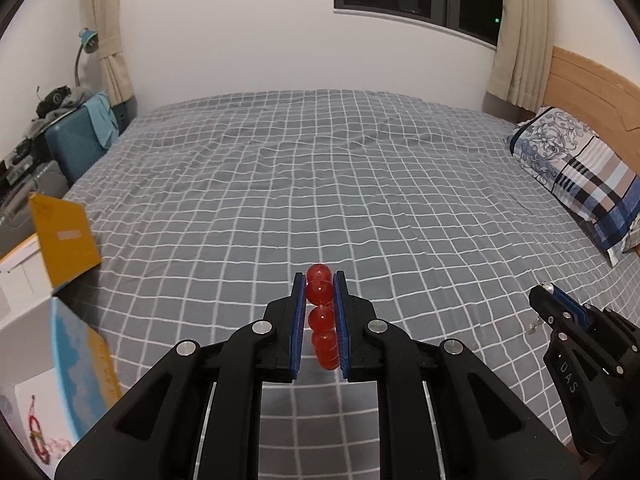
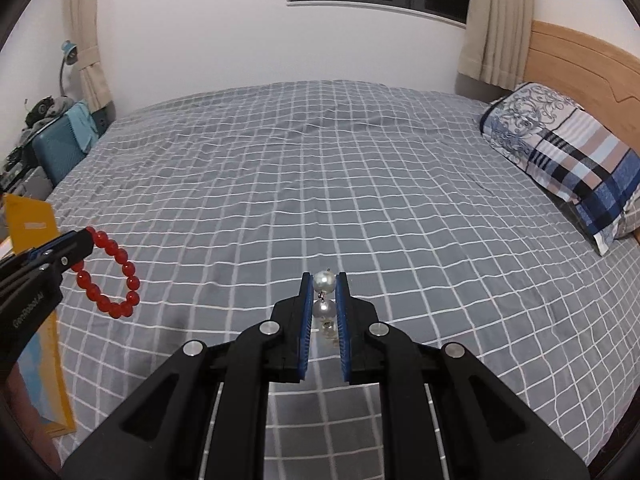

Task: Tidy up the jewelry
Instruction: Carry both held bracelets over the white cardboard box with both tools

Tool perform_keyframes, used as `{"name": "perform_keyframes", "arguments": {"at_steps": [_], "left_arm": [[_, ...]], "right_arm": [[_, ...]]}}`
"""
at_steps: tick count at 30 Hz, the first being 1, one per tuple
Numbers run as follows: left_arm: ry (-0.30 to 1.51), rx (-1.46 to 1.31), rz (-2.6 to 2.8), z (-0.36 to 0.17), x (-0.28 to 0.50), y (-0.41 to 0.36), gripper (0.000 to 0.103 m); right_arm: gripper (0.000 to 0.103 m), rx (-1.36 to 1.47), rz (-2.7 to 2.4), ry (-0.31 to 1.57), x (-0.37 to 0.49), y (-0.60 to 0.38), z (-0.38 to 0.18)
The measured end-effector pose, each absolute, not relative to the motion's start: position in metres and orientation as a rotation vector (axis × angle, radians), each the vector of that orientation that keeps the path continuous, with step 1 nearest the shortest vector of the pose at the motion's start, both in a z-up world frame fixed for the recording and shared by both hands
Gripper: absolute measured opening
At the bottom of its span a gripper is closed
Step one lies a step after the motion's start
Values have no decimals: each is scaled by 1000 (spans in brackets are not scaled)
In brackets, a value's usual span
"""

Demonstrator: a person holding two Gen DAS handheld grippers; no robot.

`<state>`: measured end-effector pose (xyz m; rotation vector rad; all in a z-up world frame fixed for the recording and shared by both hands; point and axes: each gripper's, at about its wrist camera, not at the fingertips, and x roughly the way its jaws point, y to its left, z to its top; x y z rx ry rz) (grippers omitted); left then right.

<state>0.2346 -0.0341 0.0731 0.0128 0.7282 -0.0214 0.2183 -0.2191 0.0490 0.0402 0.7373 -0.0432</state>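
My left gripper [image 1: 320, 280] is shut on a red bead bracelet [image 1: 321, 314], whose beads run edge-on between the blue pads above the grey checked bed [image 1: 320, 184]. In the right wrist view the same bracelet [image 2: 110, 276] hangs as a ring from the left gripper [image 2: 82, 240] at the left edge. My right gripper [image 2: 324, 280] is shut on a pearl piece [image 2: 323, 294], two white pearls with a small dangling part below them. In the left wrist view the right gripper [image 1: 546, 290] shows at the lower right, with a small pale piece hanging under it.
An open white box with a yellow lid [image 1: 60, 240] stands at the bed's left edge, with another red bracelet [image 1: 38, 436] lying in the lower left corner. A patterned pillow [image 1: 580, 172] lies at the right by the wooden headboard [image 1: 592, 84]. A teal suitcase [image 1: 76, 140] stands at far left.
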Motion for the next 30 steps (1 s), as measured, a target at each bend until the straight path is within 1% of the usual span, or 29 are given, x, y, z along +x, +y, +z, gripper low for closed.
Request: {"name": "perform_keyframes", "arguments": {"at_steps": [9,21,30], "left_arm": [[771,-26,36,68,198,18,13],[737,-53,157,89,138,98,13],[730,-95,273,98,91,172,13]], "right_arm": [[11,3,42,744,201,-165,62],[11,-74,188,739,172,-72,80],[11,-104,295,713,147,2,94]]}}
